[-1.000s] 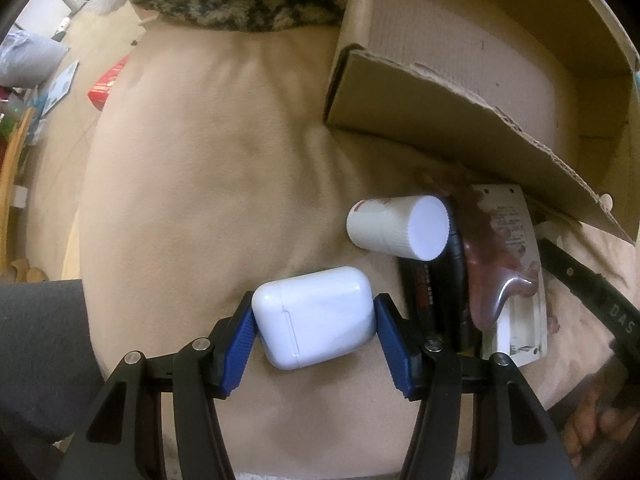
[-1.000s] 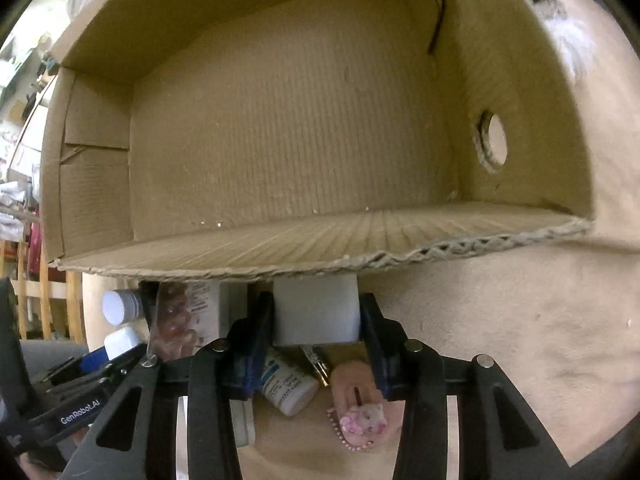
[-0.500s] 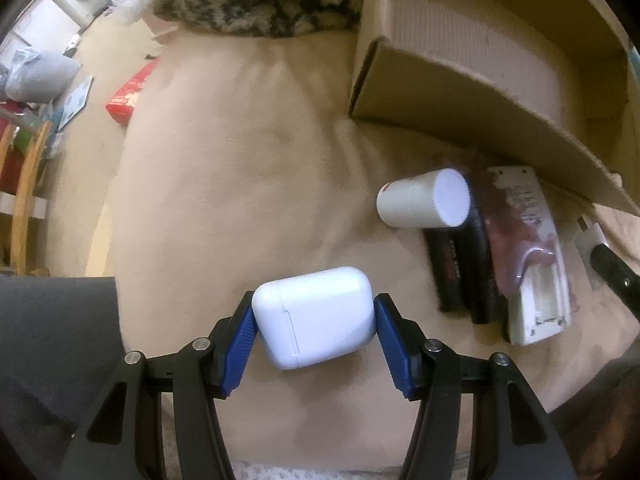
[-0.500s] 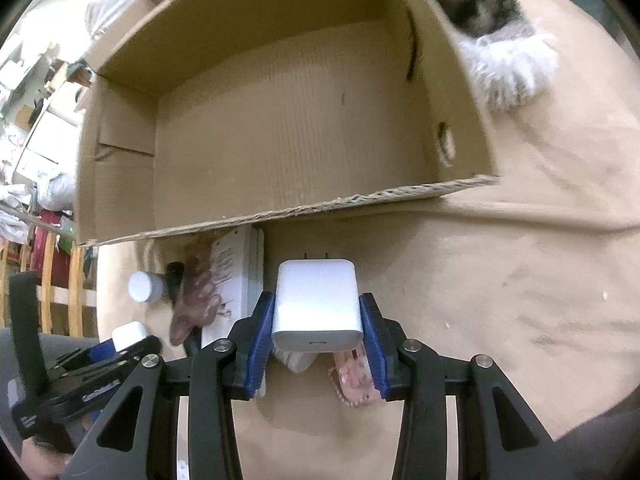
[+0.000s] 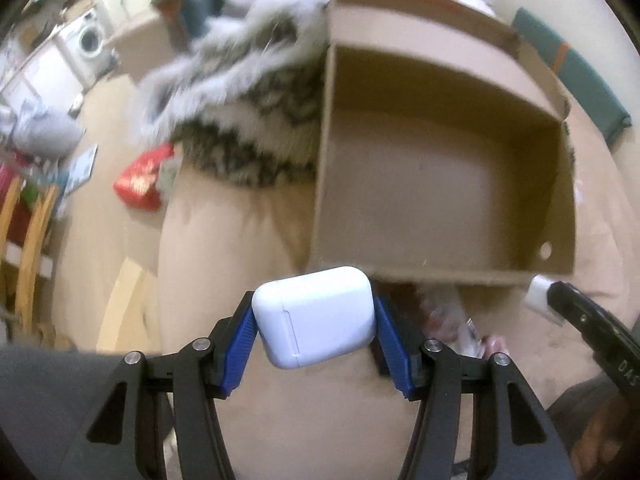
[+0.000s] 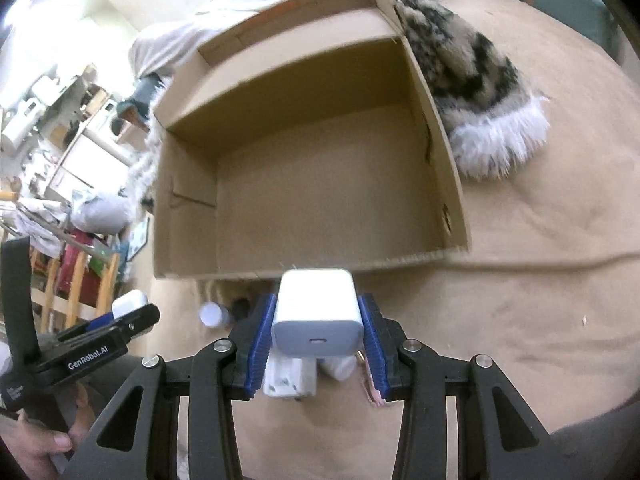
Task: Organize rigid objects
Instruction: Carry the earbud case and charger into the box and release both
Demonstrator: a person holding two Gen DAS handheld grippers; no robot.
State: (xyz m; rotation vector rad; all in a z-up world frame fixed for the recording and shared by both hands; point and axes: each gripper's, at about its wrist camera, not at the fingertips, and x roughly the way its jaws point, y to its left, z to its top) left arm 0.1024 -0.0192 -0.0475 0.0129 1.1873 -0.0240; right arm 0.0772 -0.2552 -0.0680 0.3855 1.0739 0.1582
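Note:
My left gripper [image 5: 316,330] is shut on a white earbud case [image 5: 316,316], held in the air over the tan blanket just short of the open cardboard box [image 5: 440,184]. My right gripper [image 6: 315,332] is shut on a white charger block [image 6: 316,312], also raised, in front of the same box [image 6: 320,184], whose inside looks bare. In the right wrist view the left gripper [image 6: 128,314] shows at the left with the case in it. A white-capped bottle [image 6: 212,314] and other small items lie on the blanket below the box's near wall, partly hidden by the grippers.
A furry black-and-white throw [image 6: 480,92] lies against the box's far side. A red packet [image 5: 140,184] sits off the blanket's left edge, with wooden chairs [image 5: 24,232] and clutter beyond. The tan blanket [image 6: 540,280] spreads right of the box.
Both grippers have risen from the blanket with their objects, so the box's floor now shows from above. The bottle and other items have dropped low in view behind the grippers.

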